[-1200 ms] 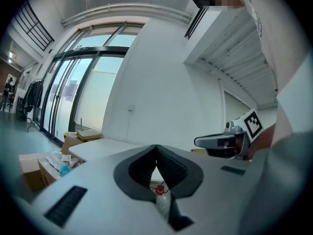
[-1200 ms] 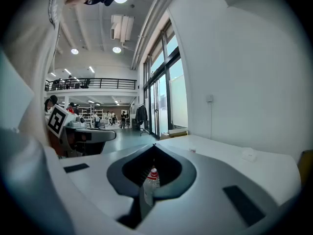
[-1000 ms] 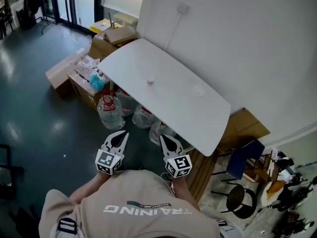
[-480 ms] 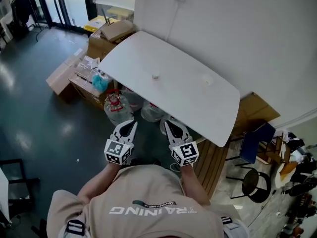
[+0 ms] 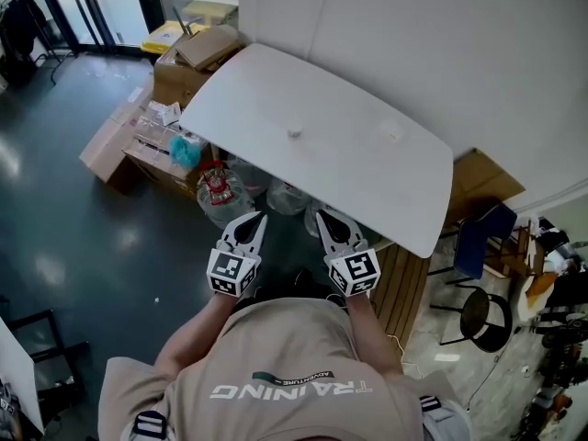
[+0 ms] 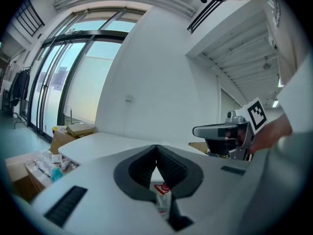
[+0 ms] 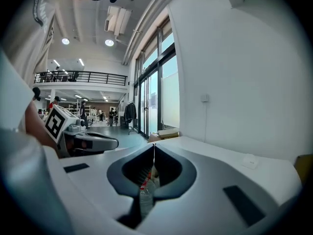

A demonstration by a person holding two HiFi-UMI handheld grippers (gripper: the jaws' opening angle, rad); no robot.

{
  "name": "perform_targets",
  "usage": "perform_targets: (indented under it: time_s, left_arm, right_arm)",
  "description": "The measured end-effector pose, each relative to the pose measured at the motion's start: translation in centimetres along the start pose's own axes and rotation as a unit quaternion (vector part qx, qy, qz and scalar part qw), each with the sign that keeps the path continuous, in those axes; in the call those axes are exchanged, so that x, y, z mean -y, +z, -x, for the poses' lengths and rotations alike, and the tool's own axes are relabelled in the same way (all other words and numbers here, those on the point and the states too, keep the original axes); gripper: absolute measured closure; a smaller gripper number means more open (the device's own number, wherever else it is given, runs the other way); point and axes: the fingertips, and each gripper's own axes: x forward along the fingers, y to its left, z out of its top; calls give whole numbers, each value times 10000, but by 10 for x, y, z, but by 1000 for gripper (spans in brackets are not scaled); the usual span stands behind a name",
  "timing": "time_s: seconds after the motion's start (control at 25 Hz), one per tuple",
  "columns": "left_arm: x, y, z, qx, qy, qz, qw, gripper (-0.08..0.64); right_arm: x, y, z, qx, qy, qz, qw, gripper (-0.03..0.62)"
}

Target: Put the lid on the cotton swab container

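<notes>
view from above: a person stands just short of a white table [image 5: 266, 90], holding both grippers close to the body and pointing at the table's near edge. the left gripper [image 5: 253, 226] has its jaws pressed together at the tips with nothing between them; through the gap behind the tips, its own view shows only a large water bottle [image 5: 220, 196] standing on the floor under the table. the right gripper [image 5: 329, 223] is the same, jaws together and empty.

a small pale object, likely the cotton swab container [image 5: 294, 132], stands mid-table, well apart from both grippers. it lies at about 1 o'clock from the left gripper and 11 o'clock from the right, so neither is clearly nearer. a faint flat pale patch, probably the lid [image 5: 392, 134], lies to the container's right, at about 1 o'clock from the right gripper, which is the nearer one. both items are too small to tell their long axis. judging from this, the lid is not yet on, and both grippers need to reach forward over the table.
</notes>
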Motion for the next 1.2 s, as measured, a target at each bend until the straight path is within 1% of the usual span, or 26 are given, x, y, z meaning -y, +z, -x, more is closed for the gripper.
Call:
perform_targets:
  time_s: [0.16,0.32,0.44,0.64,0.76,0.92,1.04,1.2]
  left_arm:
    - [-13,-4,-5,-4,122,57,9999,548]
    - [-29,-3,-27,-62,246,85,9996,548]
    - [-42,-3,-44,-103,314,26,9995,548]
    - [-56,13,-75,-95,368,-90,9992,548]
    - [-65,24,-99,-70,471,-141,9988,548]
    - [-77,26,-125,-111,622,-45,9980,548]
    - [-83,28,-144,-156,672,-67,9976,548]
    - [-92,28,-170,-160,692,-84,9974,548]
  right_arm:
    - [6,-4,-11,-118,47,19,9999,574]
    - [28,-6,-37,-116,130,-43,9998,574]
    - [44,-12,-64,-67,225,-113,9997,574]
    - [73,2,-99,81,452,-109,9989,574]
    - [99,6,-117,107,540,-162,9984,574]
    - [122,3,-141,-12,654,-133,9978,574]
    - [134,5,-154,-26,786,-104,9968,574]
    - [150,0,-168,-57,908,-264,9955,574]
